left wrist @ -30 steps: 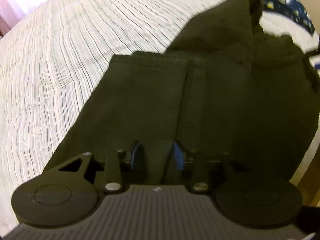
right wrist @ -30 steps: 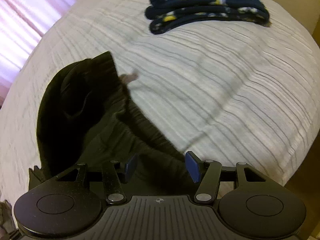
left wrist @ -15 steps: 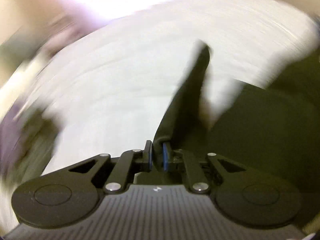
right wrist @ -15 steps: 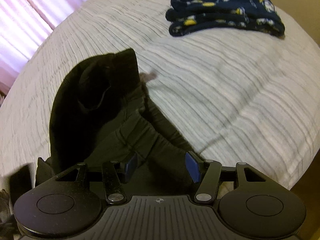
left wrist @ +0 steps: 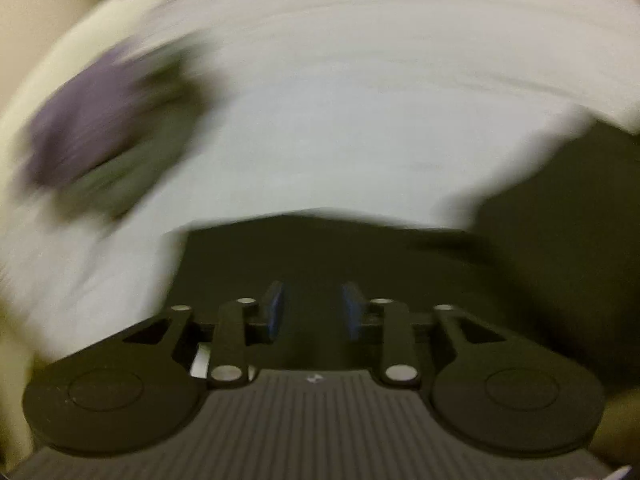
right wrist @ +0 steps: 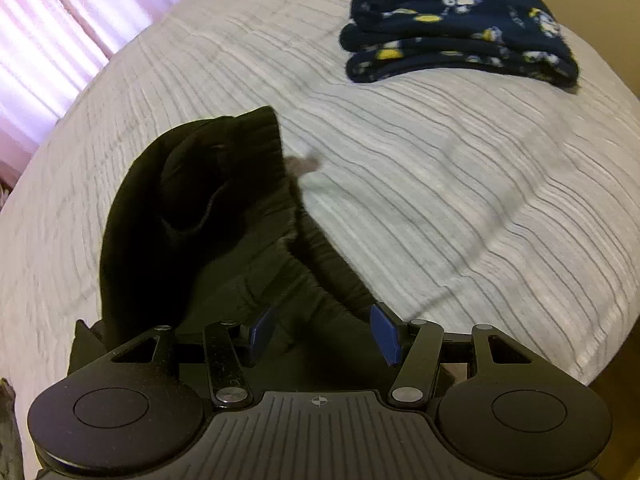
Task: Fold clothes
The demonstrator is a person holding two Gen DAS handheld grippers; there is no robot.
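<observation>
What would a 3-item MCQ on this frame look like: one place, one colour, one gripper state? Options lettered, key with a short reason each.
1. Where does the folded patterned garment lie on the bed?
A. far right part
B. under the right gripper
C. on the black garment

2. What colour is the garment in front of the right gripper?
A. white
B. black
C. red

3. How does the left gripper stand?
A. shut on cloth
B. out of view
C. open, holding nothing

Key: A, it sits at the far right, apart from the black garment; B, the cloth is plainly black; C, the blue pads stand apart with nothing between them.
</observation>
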